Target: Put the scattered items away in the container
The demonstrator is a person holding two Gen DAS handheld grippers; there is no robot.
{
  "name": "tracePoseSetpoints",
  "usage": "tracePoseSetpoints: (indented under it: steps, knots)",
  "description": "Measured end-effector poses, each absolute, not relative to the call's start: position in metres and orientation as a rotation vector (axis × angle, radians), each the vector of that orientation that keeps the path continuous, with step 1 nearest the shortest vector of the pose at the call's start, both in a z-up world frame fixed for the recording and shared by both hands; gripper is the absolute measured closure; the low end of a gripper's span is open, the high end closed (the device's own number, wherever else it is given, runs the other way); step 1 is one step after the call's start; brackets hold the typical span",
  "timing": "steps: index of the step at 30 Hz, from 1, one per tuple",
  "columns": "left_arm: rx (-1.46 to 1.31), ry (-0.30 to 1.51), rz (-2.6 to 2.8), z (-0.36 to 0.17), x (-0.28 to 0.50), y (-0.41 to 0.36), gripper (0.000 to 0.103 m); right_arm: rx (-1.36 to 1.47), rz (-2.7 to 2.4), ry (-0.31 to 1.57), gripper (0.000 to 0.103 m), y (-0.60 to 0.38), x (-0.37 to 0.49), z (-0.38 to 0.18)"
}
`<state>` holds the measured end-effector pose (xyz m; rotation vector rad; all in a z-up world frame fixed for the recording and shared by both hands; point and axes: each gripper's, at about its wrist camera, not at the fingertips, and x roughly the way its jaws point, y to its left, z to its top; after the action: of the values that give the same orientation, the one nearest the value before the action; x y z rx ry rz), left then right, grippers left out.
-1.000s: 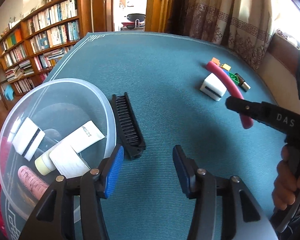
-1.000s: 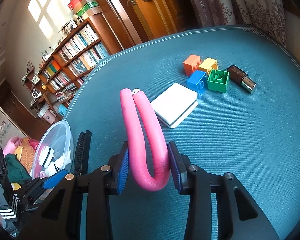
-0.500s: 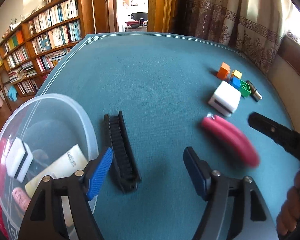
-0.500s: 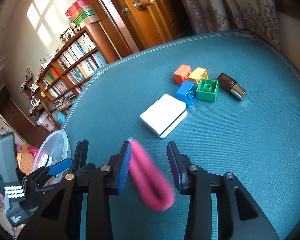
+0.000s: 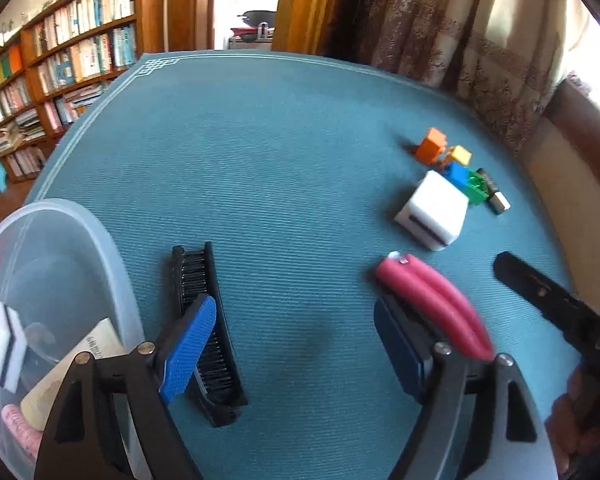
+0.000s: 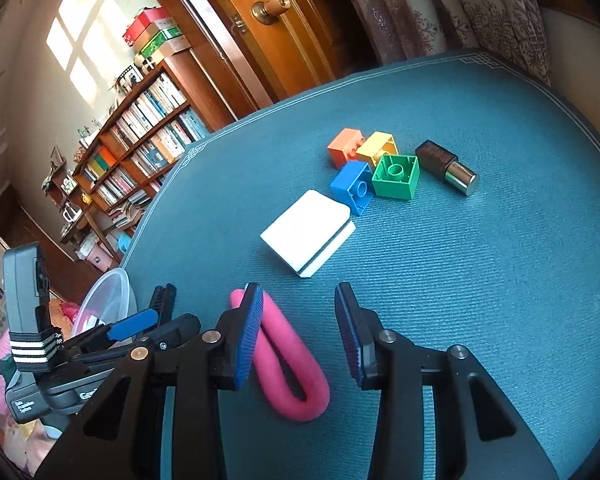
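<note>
- A pink foam roller (image 6: 292, 364), bent double into a U, lies flat on the teal table mat (image 6: 480, 280) at lower centre of the right wrist view; in the left wrist view it sits at lower right, just behind the left tool's right finger.
- The right gripper (image 6: 298, 334) hangs above it with jaws wide apart, holding nothing; its left pad overlaps the roller's near arm in the frame, and contact cannot be told. A closing pinch that catches only one arm could let the springy roller unfold and slip free.
- The left gripper (image 5: 296, 346) is also spread wide and empty, straddling bare mat between a black comb (image 5: 206, 332) and the roller. Both tools crowd the same patch, so a collision looks likely if both go for the roller.
- The clear plastic bowl (image 5: 112, 248), at left edge of the left wrist view, already holds several items and sits at the table's edge; a clumsy drop could nudge it off.
- Farther back, a white sponge block (image 6: 310, 232), four toy bricks (image 6: 396, 176) and a small dark bottle (image 6: 446, 166) are clustered tightly; picking one may scatter its neighbours.
</note>
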<state>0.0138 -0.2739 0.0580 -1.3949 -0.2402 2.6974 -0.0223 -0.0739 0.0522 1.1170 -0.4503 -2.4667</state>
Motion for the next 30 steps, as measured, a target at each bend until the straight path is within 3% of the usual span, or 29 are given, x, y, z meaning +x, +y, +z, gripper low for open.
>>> tracePoseSetpoints:
  steps: [7,15,26,30]
  knots:
    - [-1.408,-0.253,2.462,0.050,0.023,-0.241,0.019,1.124,-2.460,-0.492,0.062,-0.066,-0.023,0.051]
    - [-1.275,0.069,2.745,0.075,0.038,-0.233,0.018,1.136,-2.463,-0.509,0.062,-0.061,-0.026,0.049]
    - [-1.514,0.219,2.776,0.046,-0.024,-0.254,0.017,1.132,-2.468,-0.519,0.062,-0.059,-0.025,0.049]
    - [-1.562,0.114,2.745,0.041,-0.032,-0.269,0.012,1.132,-2.474,-0.520,0.062,-0.057,-0.024,0.048]
